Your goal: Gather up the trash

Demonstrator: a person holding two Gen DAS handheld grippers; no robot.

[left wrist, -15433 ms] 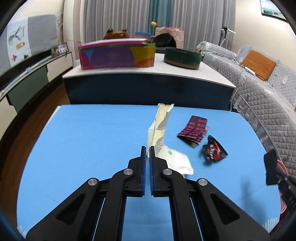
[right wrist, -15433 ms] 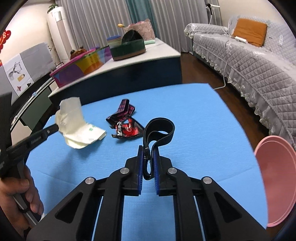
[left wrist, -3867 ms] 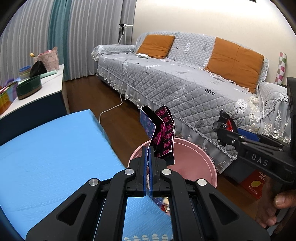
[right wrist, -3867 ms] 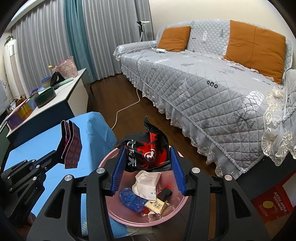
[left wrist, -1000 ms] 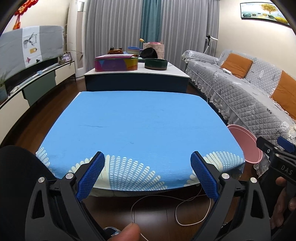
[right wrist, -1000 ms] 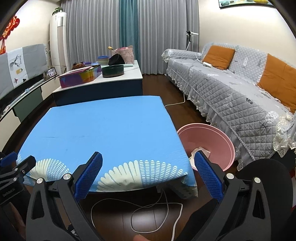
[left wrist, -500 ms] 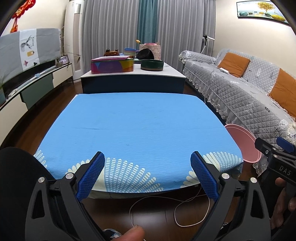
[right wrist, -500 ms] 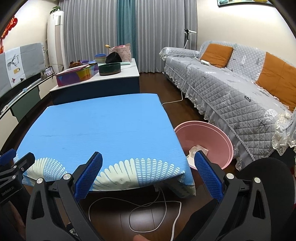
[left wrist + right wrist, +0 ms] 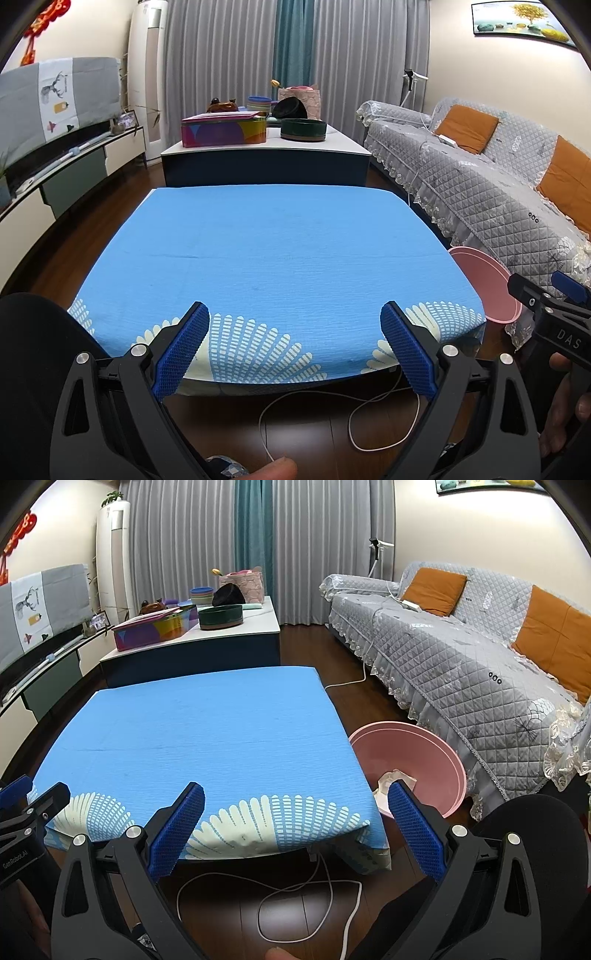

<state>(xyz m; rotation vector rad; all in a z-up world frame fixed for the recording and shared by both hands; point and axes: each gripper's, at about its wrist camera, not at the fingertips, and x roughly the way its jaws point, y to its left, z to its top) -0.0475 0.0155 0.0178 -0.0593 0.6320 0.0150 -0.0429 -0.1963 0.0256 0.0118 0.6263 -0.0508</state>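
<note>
Pulled back slightly from blue surface (image 9: 280, 251), now bare. Left tongs (image 9: 295, 343) and right tongs (image 9: 295, 821) gaping wide, empty. Trash apparently all in pink basin (image 9: 436, 749) at 3 o'clock; collection looks done, nothing left to reach for.

Both grippers are wide open right now, nothing between the fingers. The left gripper (image 9: 299, 349) is held level and pointing straight ahead, blue pads (image 9: 181, 349) spread far apart. The right gripper (image 9: 297, 830) is in the same pose, and you can spot it at the right edge of the left view with the person's hand (image 9: 565, 413) wrapped around its handle. A fingertip (image 9: 273, 470) pokes in at the bottom of the left view, and another at the bottom of the right view.
</note>
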